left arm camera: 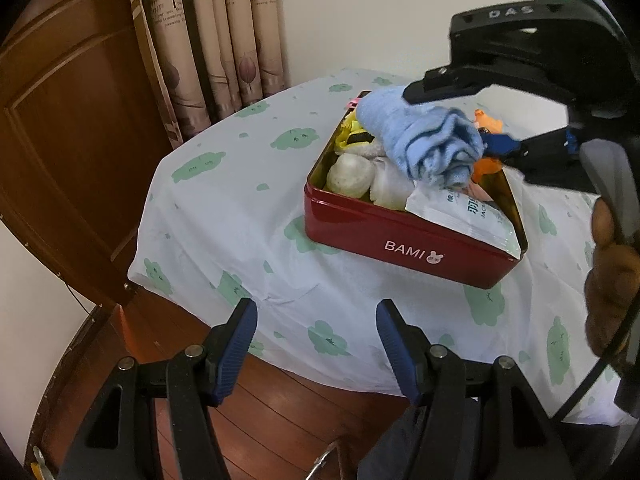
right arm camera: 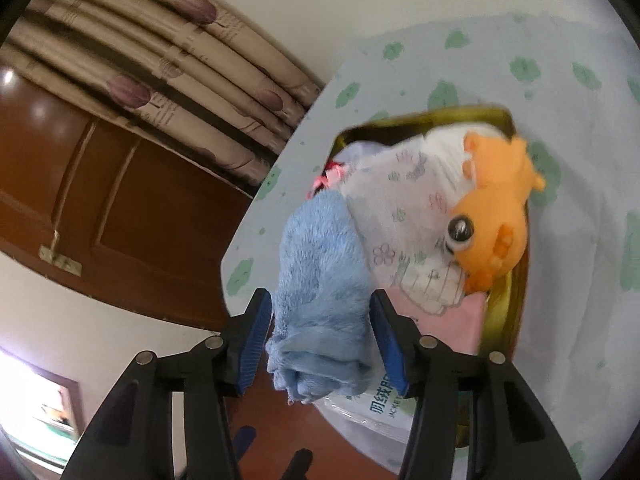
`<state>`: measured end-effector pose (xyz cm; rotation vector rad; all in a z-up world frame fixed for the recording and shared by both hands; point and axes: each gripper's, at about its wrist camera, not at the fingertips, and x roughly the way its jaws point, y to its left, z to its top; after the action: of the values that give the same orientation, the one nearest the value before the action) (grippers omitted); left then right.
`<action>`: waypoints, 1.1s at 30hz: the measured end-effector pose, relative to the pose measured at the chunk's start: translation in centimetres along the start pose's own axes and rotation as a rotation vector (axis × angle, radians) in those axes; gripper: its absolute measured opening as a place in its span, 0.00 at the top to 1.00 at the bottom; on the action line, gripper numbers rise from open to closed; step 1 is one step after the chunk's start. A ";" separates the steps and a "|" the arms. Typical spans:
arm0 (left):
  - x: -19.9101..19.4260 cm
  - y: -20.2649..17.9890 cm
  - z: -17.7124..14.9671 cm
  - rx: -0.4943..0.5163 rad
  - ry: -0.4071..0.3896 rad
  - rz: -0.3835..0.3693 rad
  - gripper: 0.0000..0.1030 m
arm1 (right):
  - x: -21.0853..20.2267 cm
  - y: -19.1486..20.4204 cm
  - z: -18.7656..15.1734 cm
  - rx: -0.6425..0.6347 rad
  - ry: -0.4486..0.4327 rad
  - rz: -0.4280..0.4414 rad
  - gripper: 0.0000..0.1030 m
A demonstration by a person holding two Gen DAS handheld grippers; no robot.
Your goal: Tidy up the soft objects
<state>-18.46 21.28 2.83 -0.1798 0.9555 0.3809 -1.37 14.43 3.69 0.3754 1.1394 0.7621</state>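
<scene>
We see a red tin box (left arm camera: pixel 404 240) marked BAMI sitting on a tabletop (left arm camera: pixel 224 216) covered in white cloth with green cloud prints. The box is heaped full: a yellow item (left arm camera: pixel 347 133) at its far corner, pale rounded soft things (left arm camera: pixel 349 176) along the near wall, a white packet (left arm camera: pixel 460 212) with printed characters leaning over the near right rim, an orange plush toy (right arm camera: pixel 494 216) with a glossy eye toward the far right side, resting on a white patterned cloth (right arm camera: pixel 404 208).

On top of the heap lies a rolled blue towel (left arm camera: pixel 424 140). Our right tool (right arm camera: pixel 320 344) reaches over the box with the towel's near end between its blue pads; the jaws stand partly apart, and the left pad looks just clear of the pile, the right one close against it. We cannot say it is gripped.

Our left tool (left arm camera: pixel 316 352) hangs near the tabletop's near edge, well apart from the box, jaws wide, nothing between them.

Behind: a patterned curtain (left arm camera: pixel 208 40) and a wooden door (left arm camera: pixel 68 140).
</scene>
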 end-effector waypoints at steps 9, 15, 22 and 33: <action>0.0 0.8 0.2 -0.036 -0.008 -0.013 0.38 | -3.3 2.3 0.1 -0.183 -0.102 -0.064 0.51; -1.7 1.6 0.4 -0.090 -0.084 -0.065 0.38 | -4.3 2.7 -2.6 -0.368 -0.183 -0.224 0.51; -3.3 0.5 0.4 -0.050 -0.149 -0.080 0.38 | -11.3 3.2 -8.6 -0.571 -0.590 -0.394 0.00; -6.9 -1.2 0.3 0.040 -0.324 -0.111 0.38 | -16.1 3.2 -13.8 -0.531 -0.814 -0.493 0.00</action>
<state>-21.33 18.67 8.69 -0.1290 0.6301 0.2782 -18.45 3.75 11.05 -0.0633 0.2133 0.3763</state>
